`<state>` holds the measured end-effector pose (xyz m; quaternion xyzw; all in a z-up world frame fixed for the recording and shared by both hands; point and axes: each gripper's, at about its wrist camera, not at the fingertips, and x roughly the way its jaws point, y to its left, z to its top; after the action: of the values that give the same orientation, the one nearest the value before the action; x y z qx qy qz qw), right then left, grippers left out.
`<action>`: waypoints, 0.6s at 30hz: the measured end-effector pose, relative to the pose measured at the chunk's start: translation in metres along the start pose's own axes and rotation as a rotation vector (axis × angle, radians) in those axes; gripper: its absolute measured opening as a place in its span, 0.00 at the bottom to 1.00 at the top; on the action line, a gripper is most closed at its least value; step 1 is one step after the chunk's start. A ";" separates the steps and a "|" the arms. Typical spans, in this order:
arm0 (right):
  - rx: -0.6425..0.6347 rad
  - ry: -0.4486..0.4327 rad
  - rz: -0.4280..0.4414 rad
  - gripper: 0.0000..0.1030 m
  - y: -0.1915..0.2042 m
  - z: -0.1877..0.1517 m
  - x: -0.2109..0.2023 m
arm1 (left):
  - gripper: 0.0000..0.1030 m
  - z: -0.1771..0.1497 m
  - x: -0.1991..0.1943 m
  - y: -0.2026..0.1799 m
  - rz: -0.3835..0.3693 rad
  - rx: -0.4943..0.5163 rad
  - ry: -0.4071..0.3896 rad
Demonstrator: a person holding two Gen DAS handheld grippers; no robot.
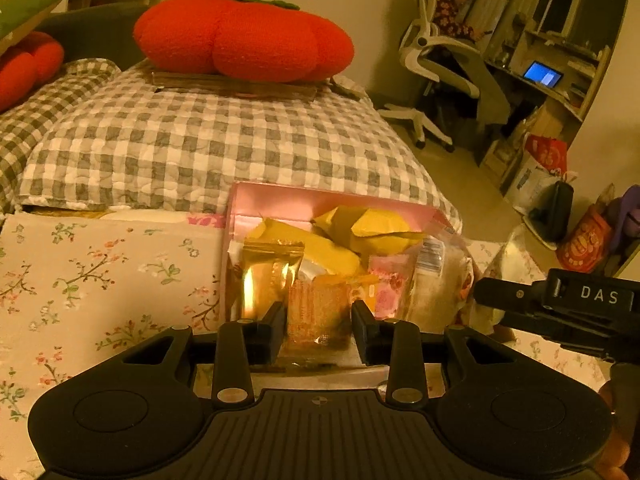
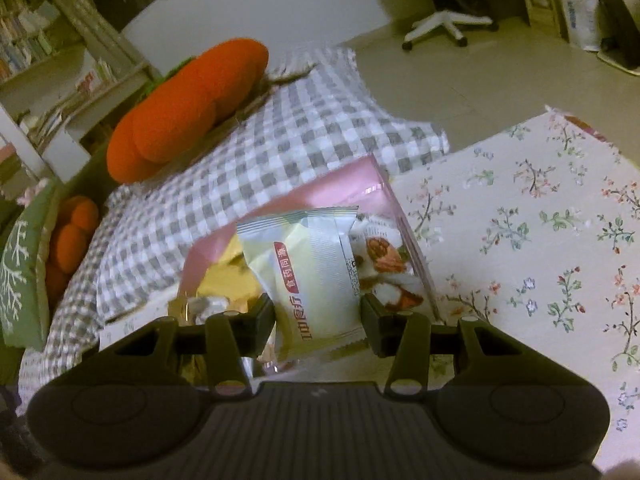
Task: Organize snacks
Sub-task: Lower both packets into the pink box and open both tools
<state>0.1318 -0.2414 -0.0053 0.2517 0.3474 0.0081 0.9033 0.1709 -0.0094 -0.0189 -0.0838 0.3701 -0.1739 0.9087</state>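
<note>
1. Your left hand-held gripper (image 1: 320, 322) has an orange see-through snack packet (image 1: 316, 312) sitting between its fingers. The pads look right up against the packet's sides, but I honestly can't tell if they're squeezing it or just sitting beside it

2. Your right hand-held gripper (image 2: 319, 322) has a pale yellow-and-white snack pack (image 2: 308, 276) with a red label between its fingers. The left pad touches the wrapper, the right pad sits at its edge, and the pack stands up tilted out of the fingers, so it reads as pinched

3. Both packets hang right over the pink box (image 1: 276, 200), which stands on the bench with the floral cloth (image 1: 100, 280)

4. Inside the box you've got a gold foil pouch (image 1: 272, 268) on the left, yellow wrappers (image 1: 360, 228) piled at the back, a pink packet (image 1: 386, 292) and a clear bag with a white label (image 1: 432, 280) on the right

5. From the left wrist view, your right hand-held gripper pokes in at the right edge, just beside the box

6. Behind the bench there's a bed with a grey checked quilt (image 1: 200, 140) and an orange pumpkin-shaped cushion (image 1: 244, 38) on top

7. Further right, a white office chair (image 1: 436, 52) sits by a desk with someone seated there
</note>
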 end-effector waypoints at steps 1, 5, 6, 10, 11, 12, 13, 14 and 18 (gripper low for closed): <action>0.004 -0.005 0.006 0.47 0.000 0.000 0.000 | 0.42 0.000 0.000 0.000 0.000 0.002 -0.001; 0.016 0.006 -0.016 0.51 0.002 0.002 -0.003 | 0.50 0.001 -0.006 -0.001 0.010 0.016 -0.022; 0.018 0.002 -0.021 0.51 0.001 0.003 -0.004 | 0.50 0.002 -0.007 0.000 0.007 0.005 -0.019; 0.042 0.014 -0.024 0.51 -0.004 0.004 -0.004 | 0.50 0.001 -0.009 0.003 0.007 -0.021 0.000; 0.044 0.021 -0.028 0.51 -0.005 0.004 -0.004 | 0.50 0.001 -0.009 0.004 0.011 -0.022 0.001; 0.046 0.027 -0.034 0.51 -0.006 0.004 -0.003 | 0.50 0.001 -0.010 0.004 0.015 -0.024 0.003; 0.048 0.034 -0.038 0.51 -0.006 0.004 -0.003 | 0.50 0.001 -0.011 0.005 0.019 -0.028 0.005; 0.050 0.041 -0.040 0.51 -0.007 0.005 -0.004 | 0.50 0.000 -0.013 0.005 0.020 -0.033 0.006; 0.041 0.070 -0.039 0.53 -0.005 0.007 -0.010 | 0.50 -0.002 -0.023 -0.005 0.016 -0.013 0.009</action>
<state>0.1272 -0.2509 0.0028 0.2630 0.3835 -0.0080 0.8853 0.1526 -0.0056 -0.0039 -0.0859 0.3758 -0.1648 0.9079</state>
